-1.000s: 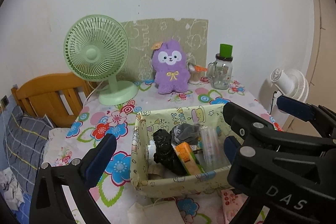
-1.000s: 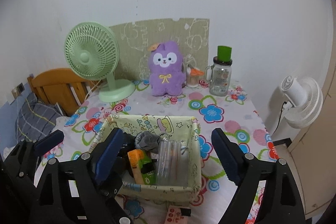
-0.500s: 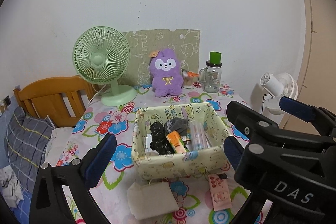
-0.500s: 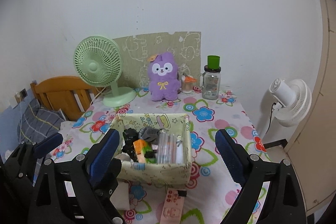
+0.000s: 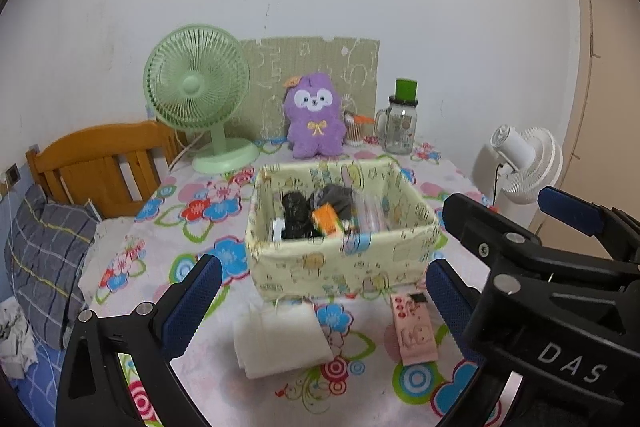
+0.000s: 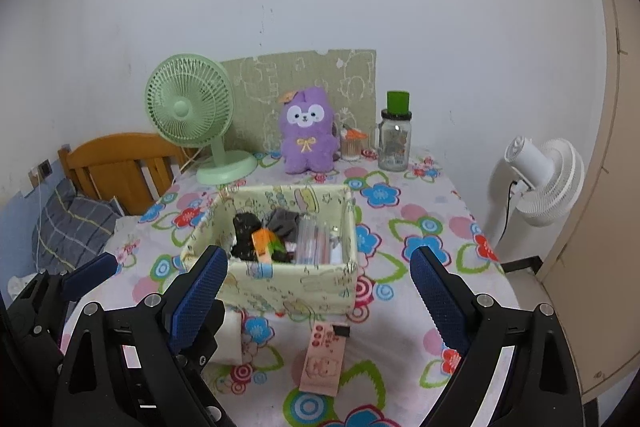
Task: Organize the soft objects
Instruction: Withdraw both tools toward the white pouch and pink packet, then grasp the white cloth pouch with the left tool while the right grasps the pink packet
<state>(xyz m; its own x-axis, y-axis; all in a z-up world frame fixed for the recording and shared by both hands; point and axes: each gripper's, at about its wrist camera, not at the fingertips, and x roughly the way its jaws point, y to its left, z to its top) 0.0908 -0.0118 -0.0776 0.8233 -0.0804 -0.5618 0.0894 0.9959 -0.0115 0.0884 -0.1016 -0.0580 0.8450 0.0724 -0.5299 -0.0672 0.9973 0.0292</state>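
Pale yellow printed fabric storage box (image 5: 340, 259) sits mid-counter, already holding a black soft item (image 5: 294, 215), a grey sock-like bundle (image 5: 334, 197), an orange packet (image 5: 326, 219) and a clear plastic pouch (image 5: 370, 215). Box long axis runs left-right in the left wrist view; open top faces up.

Just in front of it: folded white cloth (image 5: 280, 335), lying flat, and a pink printed packet (image 5: 412, 331) with its long axis pointing toward the box.

Left claw (image 5: 320, 301) spread wide, empty, above the cloth. Right claw (image 6: 320, 291) also spread, empty, framing the box front.

Likely step: between picks. Next move probably calls for lowering the left claw onto the white cloth, pinching an edge, lifting into the box.

Flower-print covered counter (image 6: 420, 219); purple plush toy (image 6: 306, 131) upright at the back wall, facing forward.
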